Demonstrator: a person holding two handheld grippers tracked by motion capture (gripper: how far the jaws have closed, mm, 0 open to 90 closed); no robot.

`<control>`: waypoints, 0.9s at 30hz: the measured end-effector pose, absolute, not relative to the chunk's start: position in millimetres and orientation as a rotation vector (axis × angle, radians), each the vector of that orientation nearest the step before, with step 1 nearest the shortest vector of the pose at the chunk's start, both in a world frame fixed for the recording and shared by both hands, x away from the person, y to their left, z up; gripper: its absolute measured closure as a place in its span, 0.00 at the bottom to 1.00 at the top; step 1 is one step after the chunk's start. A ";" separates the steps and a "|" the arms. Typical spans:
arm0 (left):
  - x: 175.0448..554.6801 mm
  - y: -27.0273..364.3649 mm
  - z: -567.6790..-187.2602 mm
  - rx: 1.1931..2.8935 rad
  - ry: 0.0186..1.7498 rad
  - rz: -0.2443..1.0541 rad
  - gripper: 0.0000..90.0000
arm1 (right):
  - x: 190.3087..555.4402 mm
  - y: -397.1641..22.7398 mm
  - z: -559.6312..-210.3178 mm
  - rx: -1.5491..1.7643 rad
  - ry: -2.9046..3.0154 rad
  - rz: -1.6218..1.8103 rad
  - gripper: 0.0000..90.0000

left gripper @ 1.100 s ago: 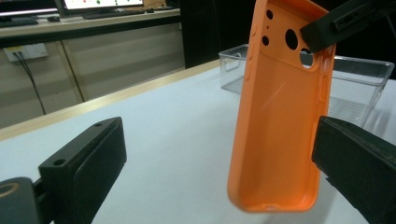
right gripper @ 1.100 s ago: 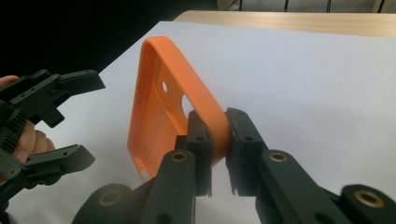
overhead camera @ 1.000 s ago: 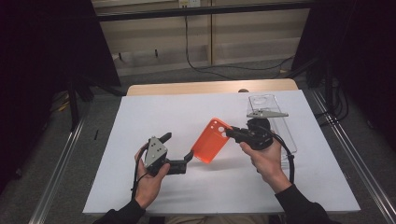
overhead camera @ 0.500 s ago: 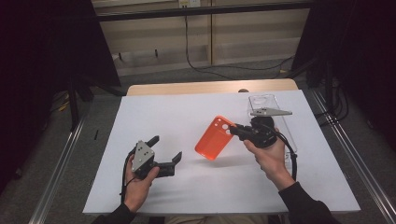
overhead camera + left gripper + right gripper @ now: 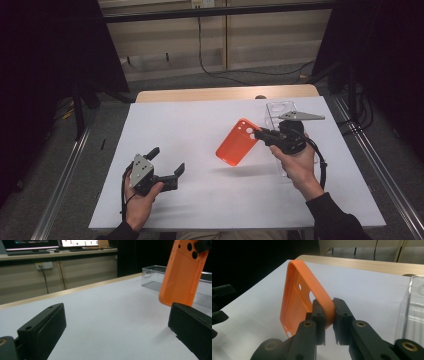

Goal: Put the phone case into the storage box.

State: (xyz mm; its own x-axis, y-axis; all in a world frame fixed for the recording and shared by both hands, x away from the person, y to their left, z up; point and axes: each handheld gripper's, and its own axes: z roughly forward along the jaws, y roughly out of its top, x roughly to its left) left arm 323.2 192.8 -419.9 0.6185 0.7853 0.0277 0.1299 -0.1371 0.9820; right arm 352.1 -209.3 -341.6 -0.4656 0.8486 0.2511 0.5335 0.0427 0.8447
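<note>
An orange phone case point(image 5: 239, 141) hangs tilted above the white table sheet point(image 5: 200, 125). My right gripper point(image 5: 259, 134) is shut on the case's camera-hole end. In the right gripper view the two pads point(image 5: 319, 312) pinch the rim of the orange case point(image 5: 297, 292), at the right gripper point(image 5: 329, 315). My left gripper point(image 5: 166, 161) sits low at the near left, open, apart from the case. In the left gripper view nothing lies between the jaws of the left gripper point(image 5: 117, 325), and the case point(image 5: 182, 272) hangs beyond the right jaw.
A clear plastic tray point(image 5: 280, 112) lies on the sheet at the far right, behind and under my right hand, also clear tray point(image 5: 155, 277) and clear tray point(image 5: 412, 312). The table's wooden far edge point(image 5: 225, 94) borders the sheet. The left gripper point(image 5: 219, 302) shows at the left edge.
My left gripper has drawn back leftward from the case's lower end. The right gripper has carried the case slightly up and to the right.
</note>
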 end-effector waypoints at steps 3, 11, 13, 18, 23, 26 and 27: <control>320.1 198.2 -420.4 1.617 0.789 0.672 0.02 | 352.8 -214.2 -338.7 1.404 2.001 1.378 0.89; 314.5 212.5 -423.4 1.617 0.829 0.658 0.02 | 355.3 -226.9 -330.2 1.410 1.971 1.359 0.89; 313.2 216.4 -423.3 1.615 0.837 0.663 0.02 | 355.9 -229.8 -328.1 1.422 1.956 1.362 0.89; 309.1 223.4 -424.4 1.609 0.853 0.680 0.02 | 357.4 -235.3 -322.9 1.420 1.939 1.351 0.89; 306.1 229.8 -425.8 1.610 0.854 0.699 0.02 | 358.8 -241.0 -315.9 1.409 1.925 1.346 0.89; 307.8 230.7 -427.3 1.604 0.863 0.692 0.02 | 362.1 -243.2 -312.9 1.410 1.917 1.340 0.89; 308.2 231.2 -427.3 1.611 0.862 0.693 0.02 | 362.9 -243.7 -312.2 1.408 1.916 1.339 0.89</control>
